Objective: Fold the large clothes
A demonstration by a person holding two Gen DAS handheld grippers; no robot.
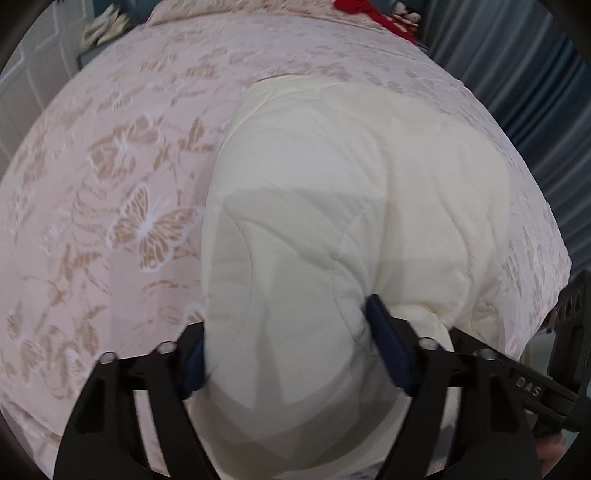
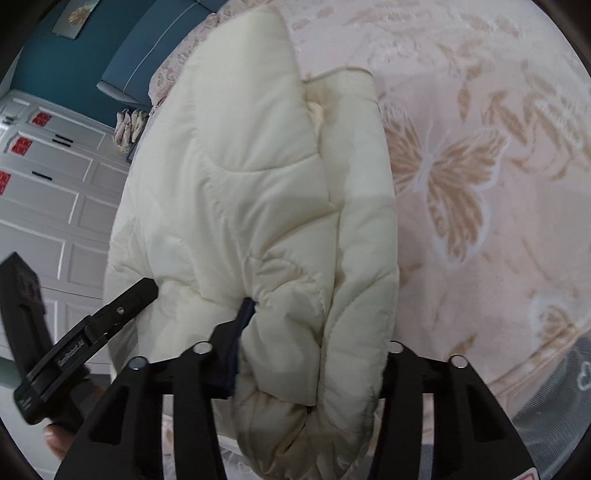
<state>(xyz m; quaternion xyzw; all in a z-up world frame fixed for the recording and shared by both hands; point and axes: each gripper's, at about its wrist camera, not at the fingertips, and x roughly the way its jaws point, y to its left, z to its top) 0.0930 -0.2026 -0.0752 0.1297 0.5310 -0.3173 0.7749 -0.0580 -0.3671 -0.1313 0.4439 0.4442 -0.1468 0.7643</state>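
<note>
A cream quilted puffer jacket (image 1: 332, 206) lies folded lengthwise on a pink bedspread with tan butterflies (image 1: 110, 184). My left gripper (image 1: 291, 343) is shut on the jacket's near end, thick padding bunched between its blue pads (image 1: 388, 347). In the right wrist view the same jacket (image 2: 251, 192) stretches away from me. My right gripper (image 2: 314, 354) is shut on a bundled fold of it; one blue pad (image 2: 240, 332) shows, the other finger is hidden by fabric. The left gripper (image 2: 110, 317) shows at the left of that view.
The bedspread (image 2: 480, 184) covers the bed to my right. A red cloth (image 1: 369, 14) lies at the bed's far end. Blue curtains (image 1: 535, 92) hang beside the bed. White cabinets (image 2: 48, 184) and a teal headboard (image 2: 147, 48) stand to the left.
</note>
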